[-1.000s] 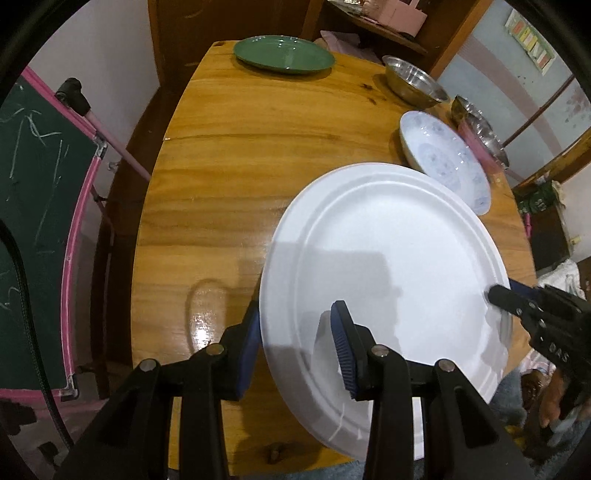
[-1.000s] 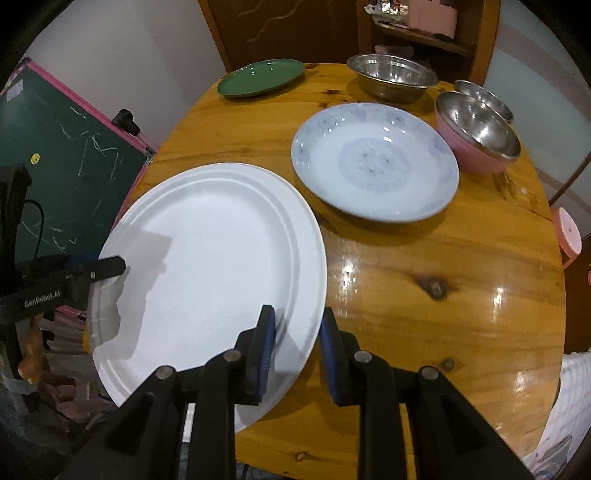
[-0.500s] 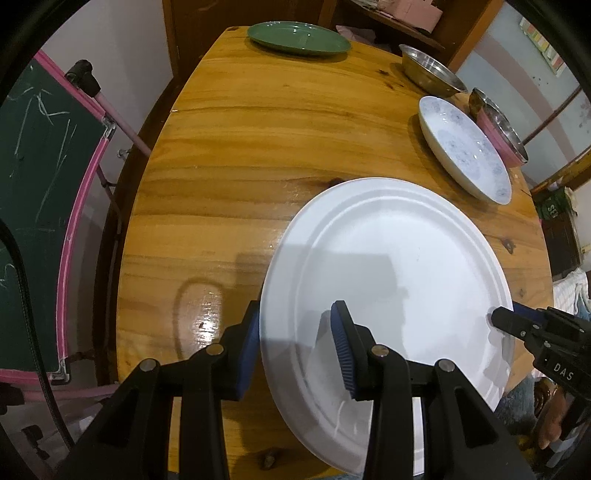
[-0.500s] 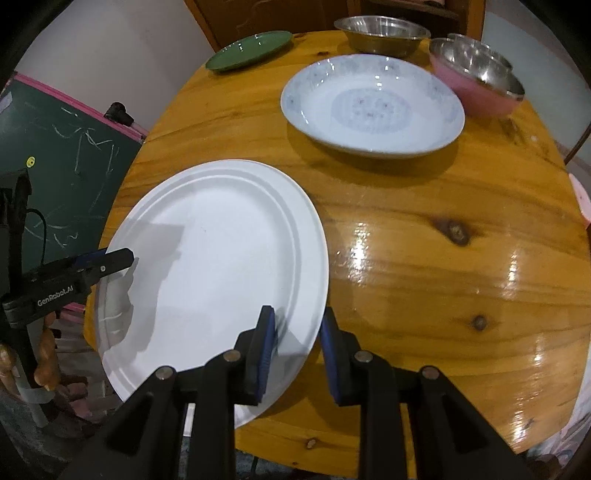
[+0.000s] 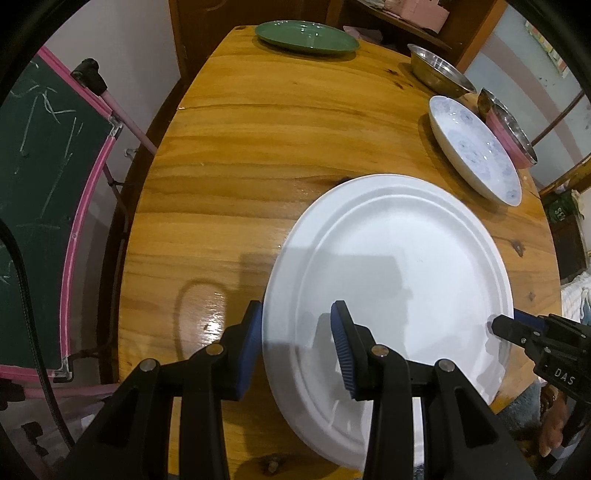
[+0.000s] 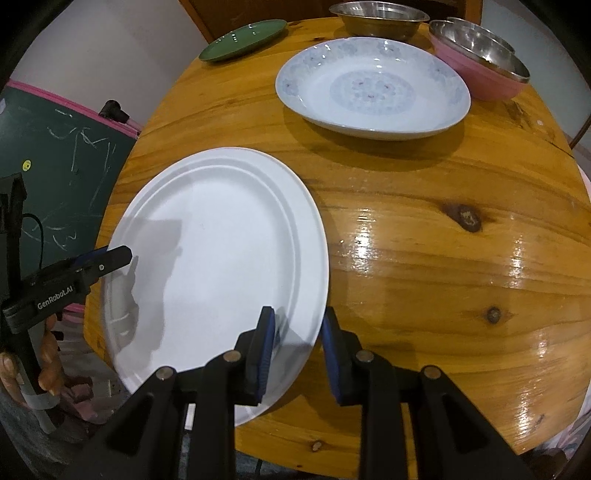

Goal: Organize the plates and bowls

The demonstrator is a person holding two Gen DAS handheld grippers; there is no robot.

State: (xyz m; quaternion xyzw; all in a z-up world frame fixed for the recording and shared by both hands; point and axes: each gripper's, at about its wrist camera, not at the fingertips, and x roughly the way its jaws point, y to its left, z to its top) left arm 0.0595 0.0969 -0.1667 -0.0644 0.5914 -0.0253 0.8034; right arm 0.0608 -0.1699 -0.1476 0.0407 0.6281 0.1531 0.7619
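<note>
The white oval platter point(image 5: 391, 280) is grasped at opposite rims by the left gripper point(image 5: 295, 339) and right gripper point(image 6: 297, 345), overhanging the wooden table point(image 6: 443, 229) edge.

Wooden table point(image 5: 258, 155) — plates point(image 6: 373, 88), bowls point(image 6: 480, 70) on it.

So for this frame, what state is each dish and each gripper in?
White plate: gripped at opposite rims by both grippers, part of it out past the table edge.
Left gripper: shut on the plate's rim.
Right gripper: shut on the plate's rim.
Patterned plate: flat on the table, empty.
Green plate: on the far edge, empty.
Steel bowl: upright, empty.
Pink bowl: upright, steel bowl nested inside.
</note>
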